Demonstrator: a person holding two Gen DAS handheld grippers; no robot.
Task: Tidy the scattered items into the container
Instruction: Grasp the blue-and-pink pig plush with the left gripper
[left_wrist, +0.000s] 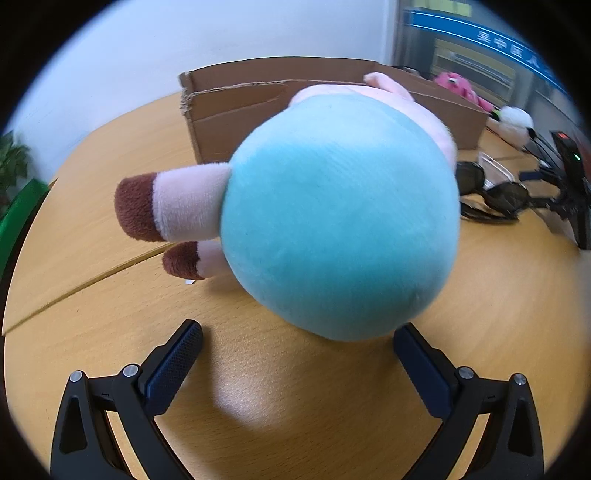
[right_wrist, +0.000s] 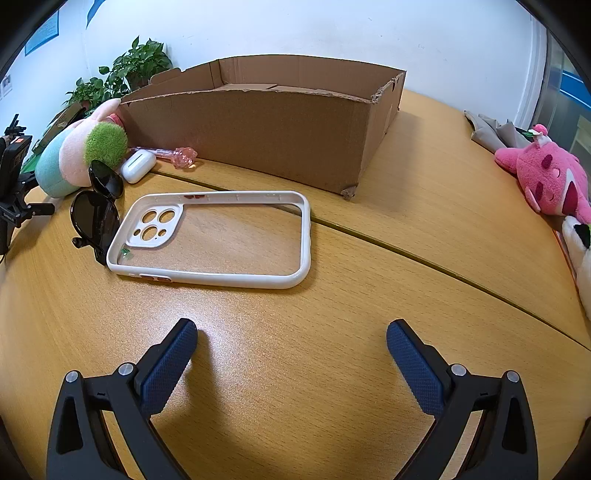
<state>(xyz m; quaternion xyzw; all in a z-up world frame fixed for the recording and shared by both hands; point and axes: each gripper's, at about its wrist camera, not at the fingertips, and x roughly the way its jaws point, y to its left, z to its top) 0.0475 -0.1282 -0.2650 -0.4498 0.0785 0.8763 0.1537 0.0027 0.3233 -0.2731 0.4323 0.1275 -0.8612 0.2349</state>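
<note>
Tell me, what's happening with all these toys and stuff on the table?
A person is tidying things into the cardboard box with two hand-held grippers. The left gripper is open, right up against the blue and pink plush toy, which lies on the table. The right gripper is open and empty, facing the white phone case. Sunglasses and an earbud case wait outside the box.

Plush pig (left_wrist: 340, 218): turquoise body, pale pink legs, brown feet. Box (right_wrist: 258, 129): plain brown cardboard. Bench (right_wrist: 295, 314): light wood grain, yellow-orange. Phone case (right_wrist: 210, 236): white frame, clear back, orange buttons. Sunglasses (right_wrist: 96, 210): glossy black. Earbud case (right_wrist: 137, 166): white. Second plush (right_wrist: 550, 181): hot pink, darker spots. Both claws: black arms, blue dimpled pads (right_wrist: 170, 365).
</note>
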